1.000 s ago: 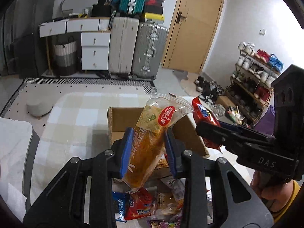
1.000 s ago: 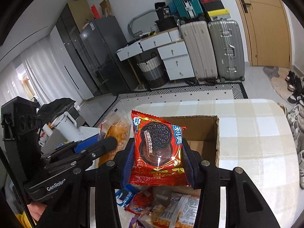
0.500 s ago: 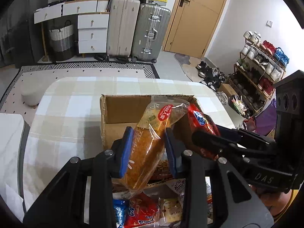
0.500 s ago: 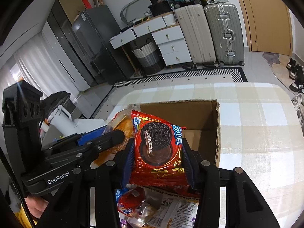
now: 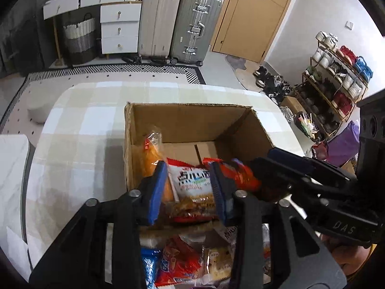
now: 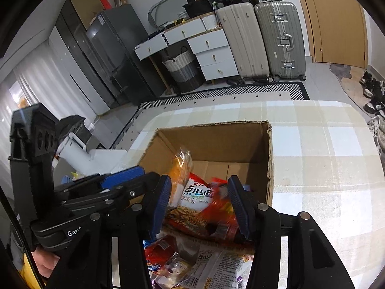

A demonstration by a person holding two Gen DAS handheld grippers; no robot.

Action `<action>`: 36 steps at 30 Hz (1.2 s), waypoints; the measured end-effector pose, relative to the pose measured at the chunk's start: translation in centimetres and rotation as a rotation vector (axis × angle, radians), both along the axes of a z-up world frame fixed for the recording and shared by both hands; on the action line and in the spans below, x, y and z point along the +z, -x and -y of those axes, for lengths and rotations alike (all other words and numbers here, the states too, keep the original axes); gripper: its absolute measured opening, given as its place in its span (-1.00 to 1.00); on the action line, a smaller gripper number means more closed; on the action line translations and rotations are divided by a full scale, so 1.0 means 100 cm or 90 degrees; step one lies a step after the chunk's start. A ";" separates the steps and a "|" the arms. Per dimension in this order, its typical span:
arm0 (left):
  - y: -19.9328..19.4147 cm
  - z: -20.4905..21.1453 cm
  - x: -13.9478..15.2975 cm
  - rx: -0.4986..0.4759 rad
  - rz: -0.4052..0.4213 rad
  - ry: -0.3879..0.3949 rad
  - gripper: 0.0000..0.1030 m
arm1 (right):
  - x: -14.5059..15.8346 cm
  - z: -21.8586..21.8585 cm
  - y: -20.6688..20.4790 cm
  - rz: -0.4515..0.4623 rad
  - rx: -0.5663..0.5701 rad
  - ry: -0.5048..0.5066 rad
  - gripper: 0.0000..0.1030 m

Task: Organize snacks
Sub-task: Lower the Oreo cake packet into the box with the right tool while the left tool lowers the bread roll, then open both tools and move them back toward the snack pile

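Our left gripper and right gripper have just opened, empty; both snacks now lie in the box (previously held above).

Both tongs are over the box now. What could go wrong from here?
1. The left tongs and right tongs, both with jaws just opening, sit close together over the cardboard box; pulling out could knock them together.
2. The red packet lies between the right tongs' pads, so a retreat may drag it back out.
3. The bread packet leans on the box's left wall and may tip over.
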State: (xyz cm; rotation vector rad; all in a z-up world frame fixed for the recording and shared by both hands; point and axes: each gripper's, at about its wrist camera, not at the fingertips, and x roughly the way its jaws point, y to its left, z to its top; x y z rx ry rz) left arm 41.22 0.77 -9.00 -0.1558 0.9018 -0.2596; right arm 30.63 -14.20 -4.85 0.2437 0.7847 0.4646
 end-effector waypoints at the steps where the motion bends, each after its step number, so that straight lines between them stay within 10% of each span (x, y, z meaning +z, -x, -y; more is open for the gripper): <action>1: 0.006 -0.003 0.003 0.005 -0.003 0.007 -0.03 | 0.003 0.002 0.003 0.004 -0.003 -0.006 -0.02; 10: 0.089 -0.019 0.054 0.014 0.062 0.018 0.25 | 0.037 0.016 0.051 0.050 -0.011 -0.044 -0.01; 25: 0.371 -0.062 0.173 -0.019 0.283 0.098 0.61 | 0.105 0.012 0.228 0.208 0.016 -0.085 0.32; 32: 0.485 -0.085 0.140 0.057 0.313 -0.031 0.99 | 0.082 -0.001 0.317 0.289 0.030 -0.062 0.65; 36: 0.497 -0.097 0.114 0.120 0.282 -0.008 0.99 | 0.060 -0.002 0.333 0.277 0.017 -0.046 0.80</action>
